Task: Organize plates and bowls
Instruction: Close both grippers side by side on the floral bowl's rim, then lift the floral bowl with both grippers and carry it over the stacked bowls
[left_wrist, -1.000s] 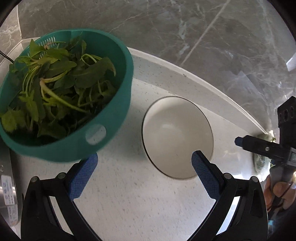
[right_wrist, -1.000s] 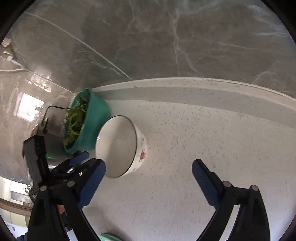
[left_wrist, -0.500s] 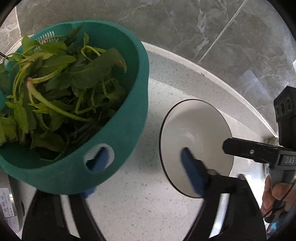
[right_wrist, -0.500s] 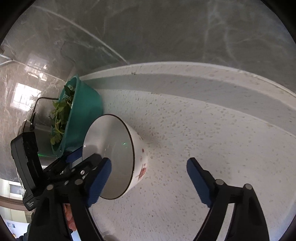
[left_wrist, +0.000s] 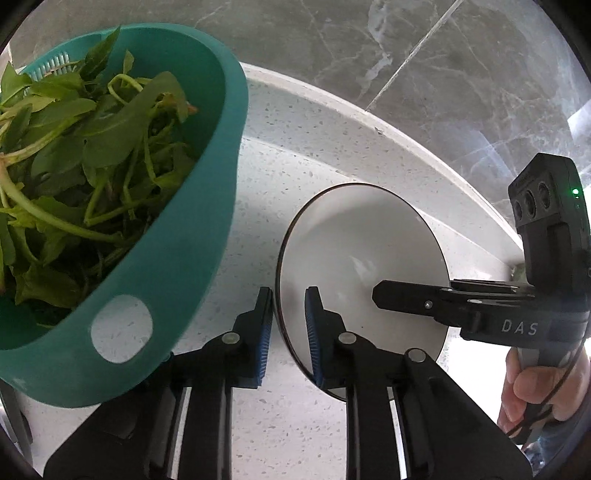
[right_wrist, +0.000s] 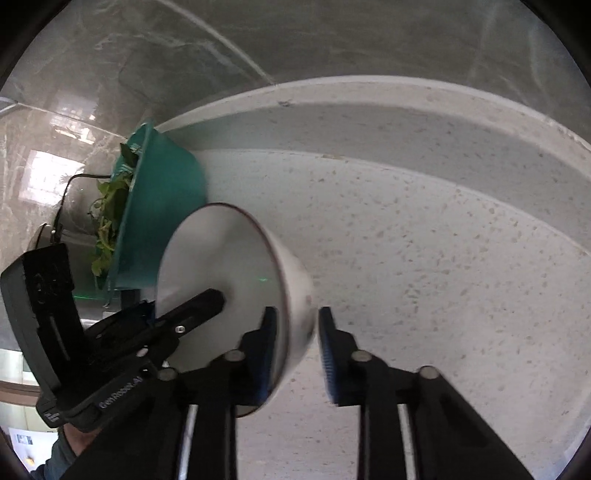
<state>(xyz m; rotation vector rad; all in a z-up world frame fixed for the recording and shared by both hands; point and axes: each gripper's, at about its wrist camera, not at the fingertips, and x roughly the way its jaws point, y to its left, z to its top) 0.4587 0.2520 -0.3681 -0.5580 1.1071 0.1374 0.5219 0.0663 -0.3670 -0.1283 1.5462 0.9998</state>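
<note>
A white bowl (left_wrist: 362, 258) with a dark rim stands on the speckled counter (left_wrist: 288, 166). My left gripper (left_wrist: 290, 332) straddles its left rim, one blue pad outside and one inside. The jaws are closing and the pads sit against the wall. In the right wrist view the same bowl (right_wrist: 221, 273) looks blurred. My right gripper (right_wrist: 297, 350) straddles the opposite wall, jaws closing, and the wall fills the gap between the pads. Each view shows the other tool: the right gripper (left_wrist: 406, 295) reaches into the bowl from the right, the left gripper (right_wrist: 183, 306) from the left.
A teal colander (left_wrist: 177, 258) heaped with leafy greens (left_wrist: 74, 147) stands close to the bowl's left; it appears again as the colander (right_wrist: 162, 221). A raised white ledge (right_wrist: 406, 122) and a grey marble wall (left_wrist: 443, 92) lie behind. A hand (left_wrist: 535, 384) holds the right tool.
Both grippers came down onto the bowl and went from wide open to nearly closed, one on each side of its rim. The colander and the bowl now look larger and nearer.
</note>
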